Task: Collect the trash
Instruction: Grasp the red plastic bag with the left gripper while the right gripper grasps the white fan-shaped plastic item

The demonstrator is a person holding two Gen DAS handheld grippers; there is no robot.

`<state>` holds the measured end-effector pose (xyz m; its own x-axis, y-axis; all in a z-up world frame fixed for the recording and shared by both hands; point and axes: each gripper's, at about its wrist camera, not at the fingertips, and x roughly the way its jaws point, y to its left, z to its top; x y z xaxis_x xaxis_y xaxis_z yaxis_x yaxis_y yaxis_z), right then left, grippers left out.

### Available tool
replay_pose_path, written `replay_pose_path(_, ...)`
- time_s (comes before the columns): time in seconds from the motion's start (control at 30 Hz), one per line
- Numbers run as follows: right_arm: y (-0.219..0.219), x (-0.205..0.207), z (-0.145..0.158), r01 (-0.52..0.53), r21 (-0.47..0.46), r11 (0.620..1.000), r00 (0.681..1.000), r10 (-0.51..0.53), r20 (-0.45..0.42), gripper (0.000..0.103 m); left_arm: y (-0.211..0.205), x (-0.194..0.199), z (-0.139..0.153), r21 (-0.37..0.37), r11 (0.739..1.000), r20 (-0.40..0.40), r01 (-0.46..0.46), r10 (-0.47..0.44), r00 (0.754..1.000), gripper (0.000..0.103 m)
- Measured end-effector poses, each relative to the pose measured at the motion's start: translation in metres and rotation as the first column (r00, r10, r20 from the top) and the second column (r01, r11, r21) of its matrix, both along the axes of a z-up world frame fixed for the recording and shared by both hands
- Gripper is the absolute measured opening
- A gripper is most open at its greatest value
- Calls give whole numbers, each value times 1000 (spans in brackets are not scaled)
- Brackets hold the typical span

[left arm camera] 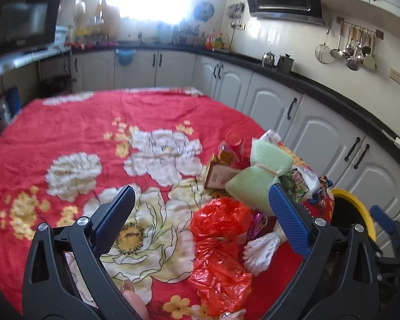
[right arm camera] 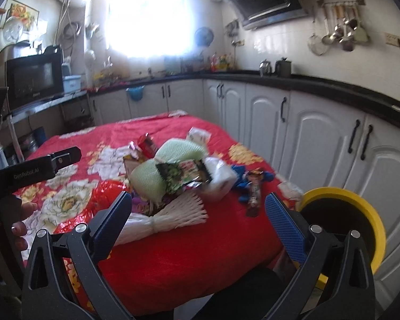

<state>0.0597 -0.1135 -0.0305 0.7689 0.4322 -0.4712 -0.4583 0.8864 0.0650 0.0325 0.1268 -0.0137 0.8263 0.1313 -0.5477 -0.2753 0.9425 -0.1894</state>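
Note:
A heap of trash lies on the red flowered tablecloth (left arm camera: 66, 122): an orange plastic bag (left arm camera: 218, 240), green foam netting (left arm camera: 256, 184), a small cardboard box (left arm camera: 218, 177), white foam netting (left arm camera: 261, 250) and snack wrappers. My left gripper (left arm camera: 202, 218) hovers open over the orange bag with nothing held. In the right wrist view the green foam (right arm camera: 160, 170), a green snack wrapper (right arm camera: 184, 174), white foam netting (right arm camera: 178, 214) and a candy wrapper (right arm camera: 254, 189) lie ahead. My right gripper (right arm camera: 200, 224) is open and empty above the table's near edge. A yellow-rimmed bin (right arm camera: 360, 210) stands at the table's right.
White kitchen cabinets (right arm camera: 320, 138) under a black counter run close along the right side, just behind the bin (left arm camera: 356, 208). A microwave (right arm camera: 33, 77) sits at the back left. A person's hand (right arm camera: 21, 218) holds the left gripper at left. A dark-clothed leg shows below the table edge.

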Motion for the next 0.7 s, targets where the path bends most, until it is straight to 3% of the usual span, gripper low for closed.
replay_pose_path(0.37, 15, 59, -44, -21, 44, 999, 975, 30, -221, 95, 1, 28, -38, -118, 988, -118, 97, -111, 987, 92)
replay_pose_path(0.57, 23, 76, -64, -72, 86, 994, 940, 97, -328, 71, 2, 41, -50, -199, 968, -129, 155, -183, 975, 91)
replay_pose_path(0.63, 25, 78, -68, -94, 98, 991, 925, 123, -359, 50, 3, 42, -54, -212, 965, -140, 157, -189, 972, 81)
replay_pose_path(0.7, 25, 76, -71, -117, 108, 987, 916, 150, -372, 39, 3, 42, -58, -211, 964, -163, 159, -196, 967, 72)
